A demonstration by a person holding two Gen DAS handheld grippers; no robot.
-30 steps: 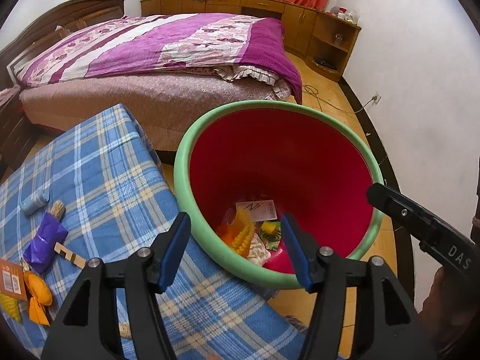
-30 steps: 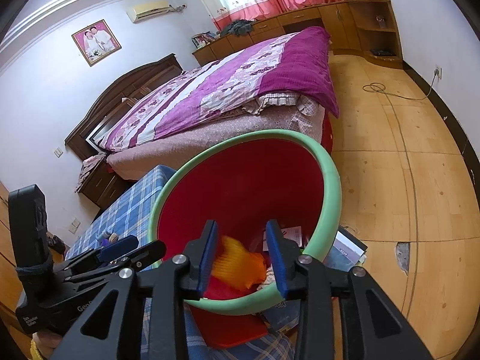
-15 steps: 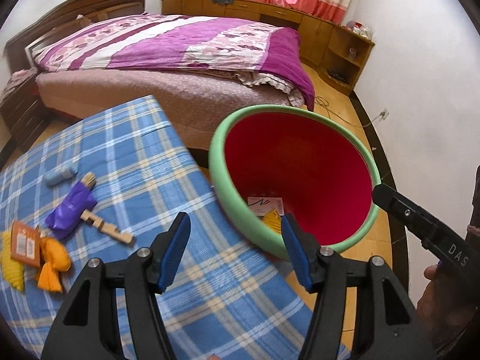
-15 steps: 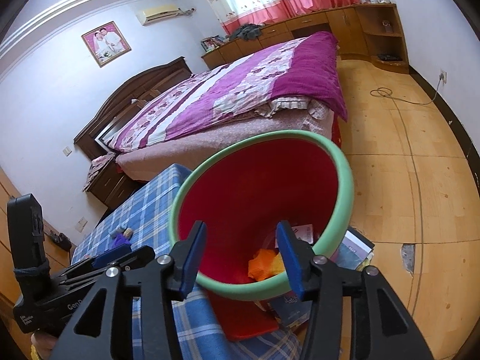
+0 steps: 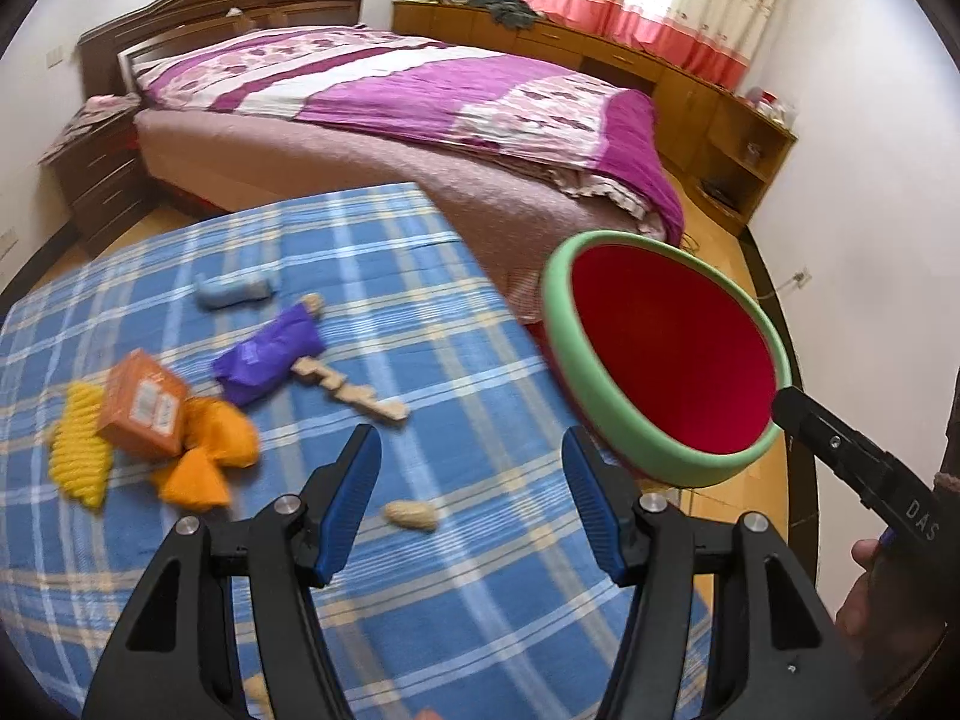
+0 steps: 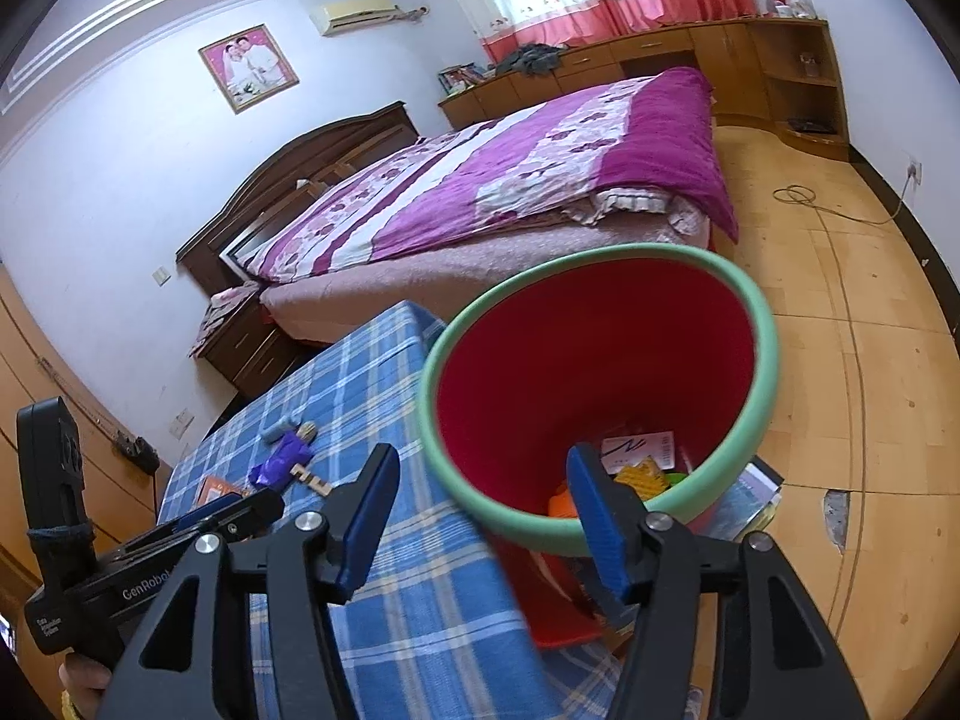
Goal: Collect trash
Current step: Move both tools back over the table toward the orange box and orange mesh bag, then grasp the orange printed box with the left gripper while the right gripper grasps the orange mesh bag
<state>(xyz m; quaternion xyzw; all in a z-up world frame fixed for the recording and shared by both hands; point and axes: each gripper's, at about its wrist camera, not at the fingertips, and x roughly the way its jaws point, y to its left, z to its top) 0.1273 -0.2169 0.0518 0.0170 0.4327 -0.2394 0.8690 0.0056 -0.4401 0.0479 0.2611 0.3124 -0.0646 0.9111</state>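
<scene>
With both your left gripper (image 5: 471, 510) and right gripper (image 6: 483, 522) open and empty, some scraps (image 6: 642, 474) are in the bin (image 6: 762, 372), yet wrappers (image 5: 270, 354) and an orange box (image 5: 141, 414) remain on the left of the table (image 5: 480, 600).

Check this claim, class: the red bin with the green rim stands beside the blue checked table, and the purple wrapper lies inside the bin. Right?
Not quite. The purple wrapper lies on the blue checked table, as the left wrist view shows. The red bin does stand beside it.
</scene>
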